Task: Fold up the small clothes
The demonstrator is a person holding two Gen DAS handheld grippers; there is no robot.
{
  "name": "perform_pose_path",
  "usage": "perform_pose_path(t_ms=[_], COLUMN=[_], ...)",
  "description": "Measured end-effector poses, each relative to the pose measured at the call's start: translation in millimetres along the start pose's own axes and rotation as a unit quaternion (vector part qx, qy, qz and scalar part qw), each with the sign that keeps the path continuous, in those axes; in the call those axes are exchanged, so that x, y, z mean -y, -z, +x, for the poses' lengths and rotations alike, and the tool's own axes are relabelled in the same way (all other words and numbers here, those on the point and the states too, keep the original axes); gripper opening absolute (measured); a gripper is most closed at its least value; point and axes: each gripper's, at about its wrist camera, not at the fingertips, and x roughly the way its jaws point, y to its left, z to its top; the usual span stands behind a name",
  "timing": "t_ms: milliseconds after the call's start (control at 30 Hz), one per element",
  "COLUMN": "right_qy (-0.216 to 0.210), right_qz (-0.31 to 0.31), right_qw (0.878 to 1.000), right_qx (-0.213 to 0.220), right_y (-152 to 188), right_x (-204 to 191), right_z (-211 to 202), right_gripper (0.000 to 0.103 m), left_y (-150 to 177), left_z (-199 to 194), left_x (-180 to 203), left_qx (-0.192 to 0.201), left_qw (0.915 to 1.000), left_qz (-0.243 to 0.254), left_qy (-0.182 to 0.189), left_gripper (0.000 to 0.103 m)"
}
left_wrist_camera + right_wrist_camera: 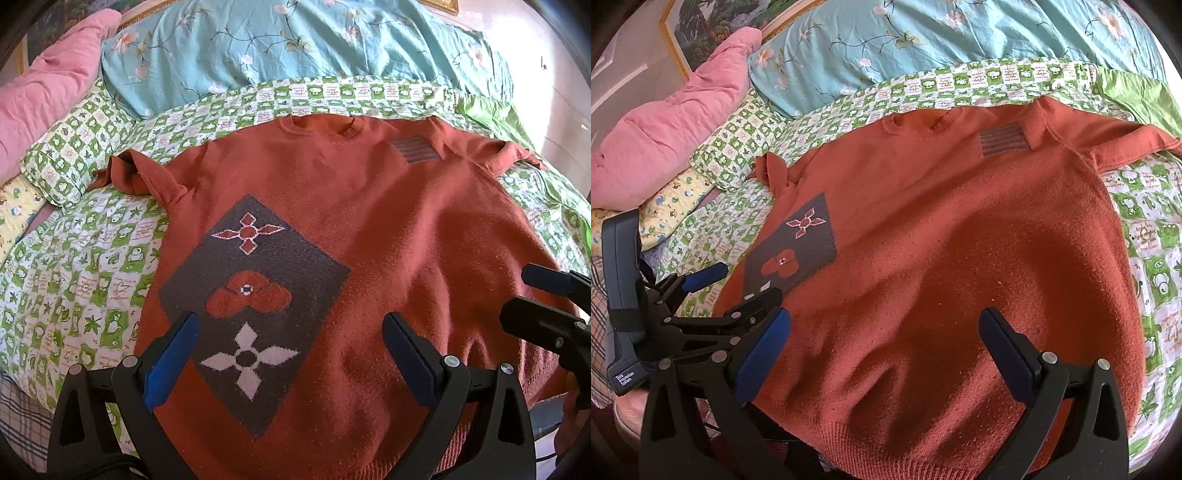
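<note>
The left gripper (290, 345) and right gripper (884, 341) both hover wide open and empty above the hem of the sweater (369, 229). The sweater lies flat, front up, on the bed (74, 280), collar away, its length running straight ahead. Each gripper is nearest its own hem corner.

Rust-orange knitted sweater (388, 229) lies flat, open above; pink quilt (48, 92) and teal floral duvet (295, 48) crowd far side; green-checked sheet (74, 280) bare left.
</note>
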Motion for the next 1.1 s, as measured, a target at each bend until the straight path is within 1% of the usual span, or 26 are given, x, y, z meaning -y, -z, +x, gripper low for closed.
perform_pose_path(t_ms=[133, 233, 333, 433, 567, 667, 867, 967, 1100], right_qy=[-0.001, -0.004, -0.005, -0.008, -0.012, -0.004, 0.006, 0.017, 0.041], right_qz=[0.005, 0.007, 0.008, 0.018, 0.032, 0.051, 0.085, 0.103, 0.131], right_qw=[1.0, 1.0, 1.0, 1.0, 0.999, 0.999, 0.996, 0.994, 0.989], right_qx=[-0.002, -0.002, -0.001, 0.001, 0.006, 0.011, 0.023, 0.034, 0.045], right_y=[-1, -2, -1, -3, -7, -10, -25, -39, -58], right_x=[2, 4, 6, 12, 26, 42, 81, 107, 145], right_z=[2, 3, 3, 3, 1, -1, -11, -20, -30], right_gripper=[0.102, 0.102, 0.102, 0.102, 0.102, 0.102, 0.1, 0.092, 0.077], left_y=[-1, -2, -3, -5, -10, -17, -38, -51, -73], left_z=[1, 4, 6, 12, 19, 24, 37, 43, 57], left_x=[-1, 1, 2, 0, -3, -3, -3, -3, -4], left_qx=[0.005, 0.002, -0.003, -0.015, -0.019, -0.02, -0.039, -0.042, -0.044], left_qw=[0.9999, 1.0, 1.0, 0.9998, 0.9997, 0.9997, 0.9989, 0.9987, 0.9986], left_qz=[-0.009, 0.004, 0.009, 0.008, 0.0, -0.004, -0.009, -0.012, -0.016], left_qy=[0.009, -0.001, -0.003, 0.004, 0.014, 0.017, 0.025, 0.026, 0.025], left_gripper=[0.099, 0.099, 0.099, 0.099, 0.099, 0.099, 0.099, 0.099, 0.099])
